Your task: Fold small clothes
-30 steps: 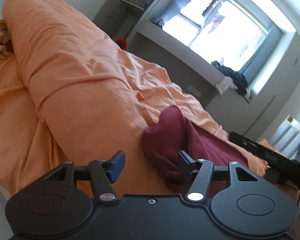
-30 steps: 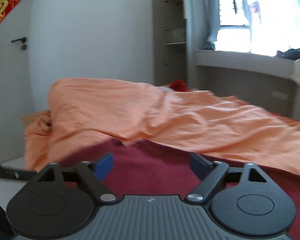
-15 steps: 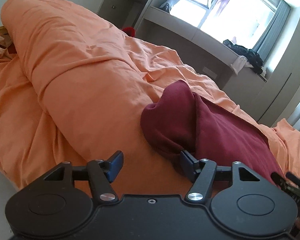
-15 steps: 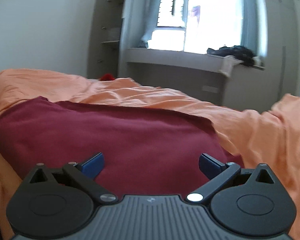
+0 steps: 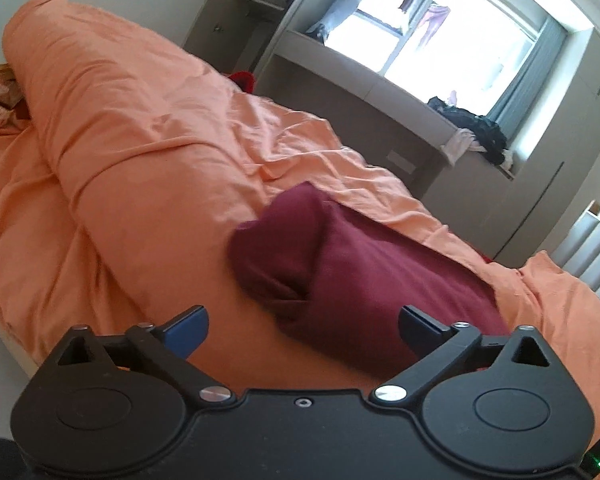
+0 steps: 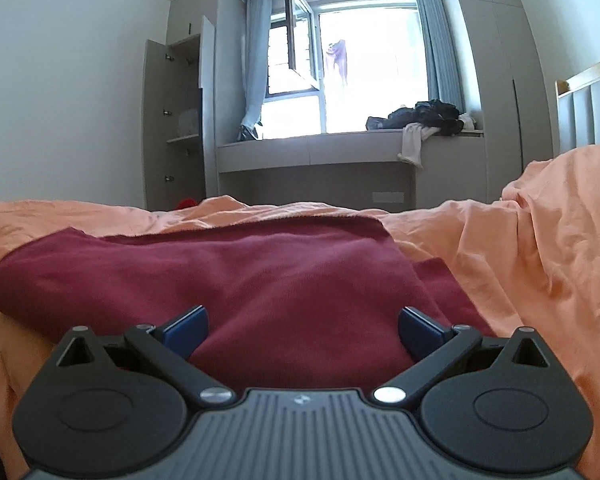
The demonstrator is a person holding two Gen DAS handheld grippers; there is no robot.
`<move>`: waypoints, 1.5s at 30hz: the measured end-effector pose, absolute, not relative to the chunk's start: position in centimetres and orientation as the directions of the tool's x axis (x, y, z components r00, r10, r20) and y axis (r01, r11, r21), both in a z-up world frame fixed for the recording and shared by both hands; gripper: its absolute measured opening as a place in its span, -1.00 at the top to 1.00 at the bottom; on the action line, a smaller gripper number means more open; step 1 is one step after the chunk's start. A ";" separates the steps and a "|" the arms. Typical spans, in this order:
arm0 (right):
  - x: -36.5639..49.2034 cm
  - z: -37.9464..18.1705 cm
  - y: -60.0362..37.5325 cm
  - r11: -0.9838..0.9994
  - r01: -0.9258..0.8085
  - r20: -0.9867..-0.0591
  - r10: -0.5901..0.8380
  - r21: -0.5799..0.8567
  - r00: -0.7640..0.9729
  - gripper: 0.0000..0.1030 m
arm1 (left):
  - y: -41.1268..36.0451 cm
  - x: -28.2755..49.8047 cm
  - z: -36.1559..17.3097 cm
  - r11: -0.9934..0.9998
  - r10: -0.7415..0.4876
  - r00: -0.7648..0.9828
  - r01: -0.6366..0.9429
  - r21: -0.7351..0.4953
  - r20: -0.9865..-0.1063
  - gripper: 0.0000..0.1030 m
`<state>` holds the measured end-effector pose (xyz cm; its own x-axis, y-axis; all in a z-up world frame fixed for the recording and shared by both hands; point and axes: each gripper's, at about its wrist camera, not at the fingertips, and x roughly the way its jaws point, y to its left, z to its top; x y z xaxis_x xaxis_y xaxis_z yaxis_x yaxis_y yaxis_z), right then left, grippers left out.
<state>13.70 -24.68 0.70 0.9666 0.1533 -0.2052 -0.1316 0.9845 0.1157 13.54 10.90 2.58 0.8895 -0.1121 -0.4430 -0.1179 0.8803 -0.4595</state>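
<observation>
I see the maroon garment (image 6: pixel 236 280) lying on the orange bedsheet (image 5: pixel 148 152), roughly in the middle of the bed. From my right wrist camera its far hem runs straight across, slightly frayed, and its right edge falls away diagonally with a second layer peeking out beneath. On that side the sheet rises in loose wrinkles and gives me open cloth to move over. From the left wrist camera the garment's near end is bunched into a rounded, folded lump (image 5: pixel 284 256), with a dark crease where the layers tuck in. Left of it the sheet swells into a long smooth ridge (image 5: pixel 112 112), and bare sheet lies between that ridge and the lump.

My left gripper (image 5: pixel 303 330) has its fingers spread wide and holds nothing; the lump's lower edge sits just ahead, between the blue pads (image 5: pixel 186 326). My right gripper (image 6: pixel 303 328) is likewise released, fingers wide, with the soft knit fabric filling the gap between them. Beyond the bed stand a grey window ledge (image 6: pixel 316 148) and a dark clothes pile (image 6: pixel 424 114).
</observation>
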 end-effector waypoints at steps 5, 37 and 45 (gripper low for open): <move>14.2 1.8 -25.9 0.981 -0.111 -0.215 0.145 0.160 0.966 -1.00 | 7.9 14.1 2.4 0.862 -0.147 0.868 -0.123 -0.492 -0.474 -0.99; 17.5 0.4 -18.2 0.991 -0.118 -0.199 0.129 0.069 0.972 -0.99 | 7.7 19.9 -0.8 0.723 -0.123 0.809 -0.324 -0.611 -0.575 -0.99; 17.3 0.5 -18.7 0.991 -0.103 -0.197 0.117 0.082 0.973 -0.99 | 7.9 22.0 -0.1 0.750 -0.094 0.790 -0.344 -0.565 -0.606 -0.99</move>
<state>17.28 -18.72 0.53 0.9734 0.1172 -0.1969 -0.1028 0.9913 0.0819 22.02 7.94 -0.07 0.7898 -0.0945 -0.6061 -0.3436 0.7503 -0.5648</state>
